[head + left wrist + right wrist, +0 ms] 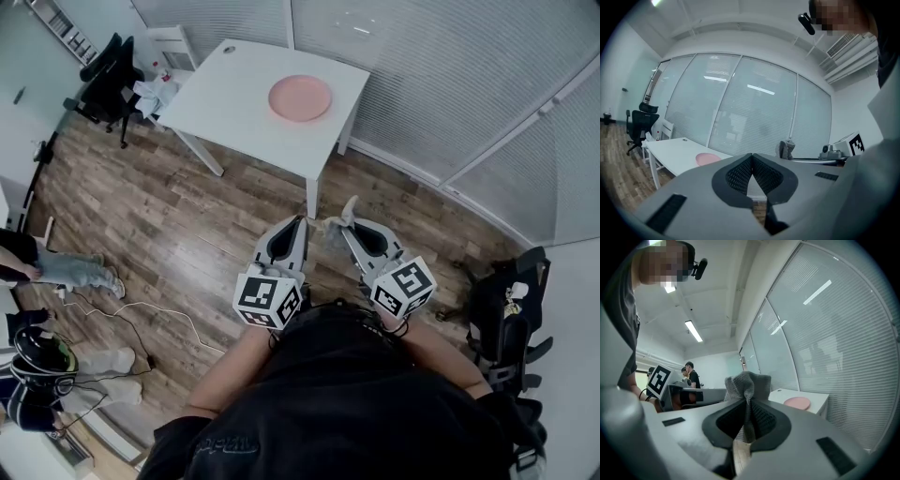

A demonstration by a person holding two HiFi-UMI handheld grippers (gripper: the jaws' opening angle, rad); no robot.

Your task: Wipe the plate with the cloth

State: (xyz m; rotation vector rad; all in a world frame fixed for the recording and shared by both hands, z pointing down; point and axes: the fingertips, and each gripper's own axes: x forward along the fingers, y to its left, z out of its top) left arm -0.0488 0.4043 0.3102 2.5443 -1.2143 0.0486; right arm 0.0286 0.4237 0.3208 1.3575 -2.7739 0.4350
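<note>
Now | my right tongs [749,405] clamp the cloth [747,382]; left tongs [751,157] closed, empty | I'd reach the plate [300,97] on the counter [225,108], press flat, wipe in circles.

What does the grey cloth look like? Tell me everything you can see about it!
The cloth is grey, soft-looking, with a knitted texture. The right gripper pinches it, so a crumpled tuft sticks out past the jaws. It is in the air above the wooden floor, not yet at the pink plate on the white table.
</note>
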